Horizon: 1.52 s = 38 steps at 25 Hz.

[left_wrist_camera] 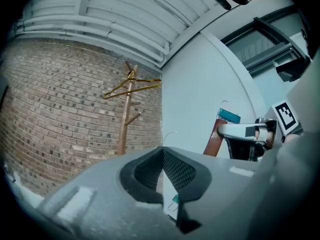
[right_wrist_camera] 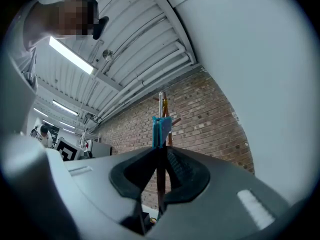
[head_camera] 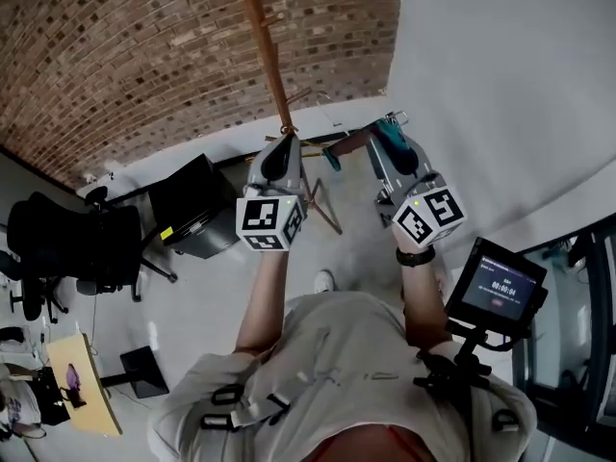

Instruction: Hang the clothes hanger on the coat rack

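Observation:
The wooden coat rack (head_camera: 267, 46) stands before the brick wall; in the left gripper view the rack (left_wrist_camera: 124, 124) carries a gold wire hanger (left_wrist_camera: 132, 84) near its top. A brown wooden clothes hanger (head_camera: 345, 144) with teal clips spans between both grippers. My left gripper (head_camera: 285, 148) is shut, with the hanger's wire hook (left_wrist_camera: 172, 133) rising just past its tips (left_wrist_camera: 162, 150). My right gripper (head_camera: 393, 142) is shut on the hanger's brown arm (right_wrist_camera: 160, 184), with a teal clip (right_wrist_camera: 161, 130) standing above the jaws. The right gripper (left_wrist_camera: 245, 134) and its clip also show in the left gripper view.
A black cabinet (head_camera: 192, 205) and an office chair (head_camera: 67, 243) stand left of the rack's base. A small screen on a stand (head_camera: 496, 282) is at my right. A white wall (head_camera: 500, 75) rises to the right and a brick wall (head_camera: 144, 56) behind the rack.

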Each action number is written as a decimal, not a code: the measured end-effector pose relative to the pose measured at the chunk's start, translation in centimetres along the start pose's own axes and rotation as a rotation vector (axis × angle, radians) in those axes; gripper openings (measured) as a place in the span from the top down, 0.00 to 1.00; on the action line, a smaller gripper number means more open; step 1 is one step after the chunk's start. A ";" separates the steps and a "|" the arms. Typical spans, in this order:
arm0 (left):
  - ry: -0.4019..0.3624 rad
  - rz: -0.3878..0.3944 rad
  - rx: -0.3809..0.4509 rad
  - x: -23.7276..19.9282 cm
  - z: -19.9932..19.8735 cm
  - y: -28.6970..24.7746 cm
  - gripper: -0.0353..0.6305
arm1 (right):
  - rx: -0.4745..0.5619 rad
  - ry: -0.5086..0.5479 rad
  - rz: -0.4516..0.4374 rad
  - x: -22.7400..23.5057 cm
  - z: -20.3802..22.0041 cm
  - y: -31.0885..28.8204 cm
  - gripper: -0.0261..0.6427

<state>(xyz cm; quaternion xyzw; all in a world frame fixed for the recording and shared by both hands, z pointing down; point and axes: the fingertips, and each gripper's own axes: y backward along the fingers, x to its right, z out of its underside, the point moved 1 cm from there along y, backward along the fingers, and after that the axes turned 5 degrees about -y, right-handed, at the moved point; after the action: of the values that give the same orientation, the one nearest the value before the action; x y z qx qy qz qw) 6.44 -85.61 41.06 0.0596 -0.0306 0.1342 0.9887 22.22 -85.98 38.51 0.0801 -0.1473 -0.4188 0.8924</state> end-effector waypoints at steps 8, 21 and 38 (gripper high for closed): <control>0.007 -0.133 -0.007 -8.5 0.8 -2.2 0.95 | 0.076 -0.156 -0.170 1.5 -1.7 -9.7 0.88; 0.065 -0.379 -0.075 -14.5 3.8 -3.6 0.95 | 0.286 -0.738 -0.538 8.4 -3.8 -21.2 0.88; 0.130 -0.358 -0.102 -13.3 4.2 -2.6 0.95 | 0.185 -0.956 -0.315 12.1 7.3 -22.0 0.78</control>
<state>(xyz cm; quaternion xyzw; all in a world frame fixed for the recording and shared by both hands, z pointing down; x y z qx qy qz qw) -5.81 -92.10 43.92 0.0052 0.0374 -0.0418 0.9984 11.22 -109.43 41.90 -0.0205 -0.5618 -0.5233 0.6404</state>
